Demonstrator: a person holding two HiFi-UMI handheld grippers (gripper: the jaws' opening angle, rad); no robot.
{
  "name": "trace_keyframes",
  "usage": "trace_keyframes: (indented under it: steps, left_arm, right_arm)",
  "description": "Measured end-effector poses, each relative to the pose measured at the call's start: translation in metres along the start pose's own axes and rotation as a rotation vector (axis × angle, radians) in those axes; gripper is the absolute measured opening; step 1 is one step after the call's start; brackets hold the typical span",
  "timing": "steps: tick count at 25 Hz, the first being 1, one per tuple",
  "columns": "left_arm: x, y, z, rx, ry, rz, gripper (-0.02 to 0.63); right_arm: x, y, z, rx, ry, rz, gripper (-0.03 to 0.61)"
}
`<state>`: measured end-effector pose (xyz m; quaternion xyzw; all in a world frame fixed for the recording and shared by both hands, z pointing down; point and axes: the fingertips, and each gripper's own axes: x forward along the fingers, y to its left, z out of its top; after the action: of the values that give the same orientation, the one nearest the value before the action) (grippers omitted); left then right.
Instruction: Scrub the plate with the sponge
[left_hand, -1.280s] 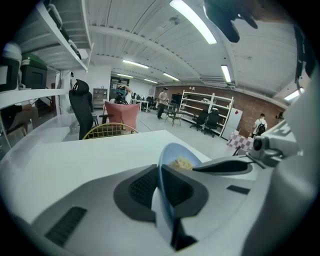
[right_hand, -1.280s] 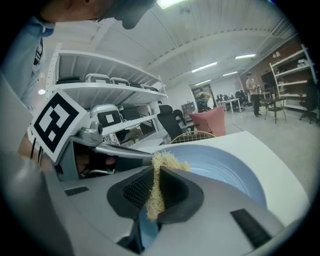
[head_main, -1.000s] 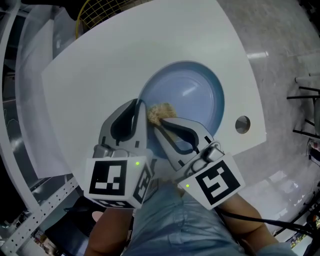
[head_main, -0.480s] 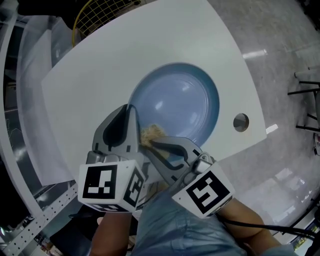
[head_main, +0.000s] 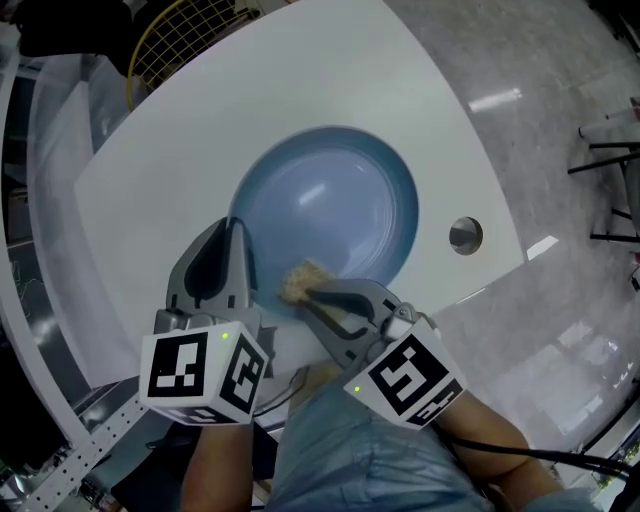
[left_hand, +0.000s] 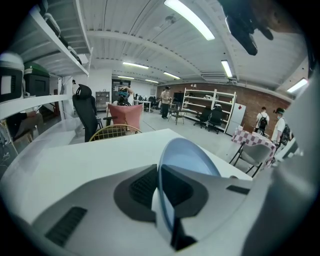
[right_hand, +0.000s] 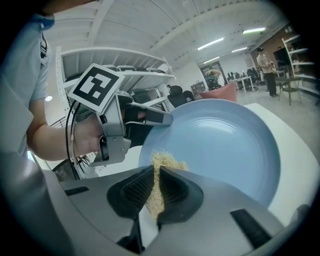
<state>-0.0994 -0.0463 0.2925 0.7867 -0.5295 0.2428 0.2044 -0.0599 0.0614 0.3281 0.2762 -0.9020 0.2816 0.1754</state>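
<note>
Since a second ago our sponge (head_main: 300, 280) has slid from the middle of the blue plate (head_main: 330, 195) to its 6 o'clock rim.
We see the white table (head_main: 300, 80) carrying the blue plate, with a yellow wire basket (head_main: 185, 35) at 11 o'clock and a small round hole (head_main: 465, 236) at 3 o'clock of it. Our left gripper (head_main: 237, 250) has its jaws closed on the plate's rim at 8 o'clock. Our right gripper (head_main: 306, 293) pinches the tan sponge between its jaws, holding it against the plate's inner face, just beside the left gripper.
</note>
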Motion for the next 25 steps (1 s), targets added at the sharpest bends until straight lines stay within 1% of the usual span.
trace_keyframes:
  steps: [6,11,16,22,25]
  left_arm:
    - [-0.001,0.0,-0.002,0.008,0.011,0.002,0.025]
    - [-0.001,-0.001,-0.004,0.001,0.018,0.002,0.023]
    - [0.0,-0.003,-0.003,0.011,0.023,0.0,0.025]
    - [0.003,-0.006,0.0,0.04,0.025,-0.006,0.024]
    - [0.004,-0.007,0.002,0.051,0.027,-0.007,0.023]
  right_arm:
    - [-0.01,-0.014,-0.013,0.024,0.04,-0.05,0.041]
    - [-0.026,-0.041,-0.017,0.055,0.062,-0.151,0.04]
    - [-0.042,-0.073,-0.017,0.091,0.06,-0.254,0.04]
    - [-0.048,-0.093,-0.014,0.094,0.048,-0.313,0.04]
    - [-0.053,-0.105,-0.011,0.099,0.04,-0.36,0.04]
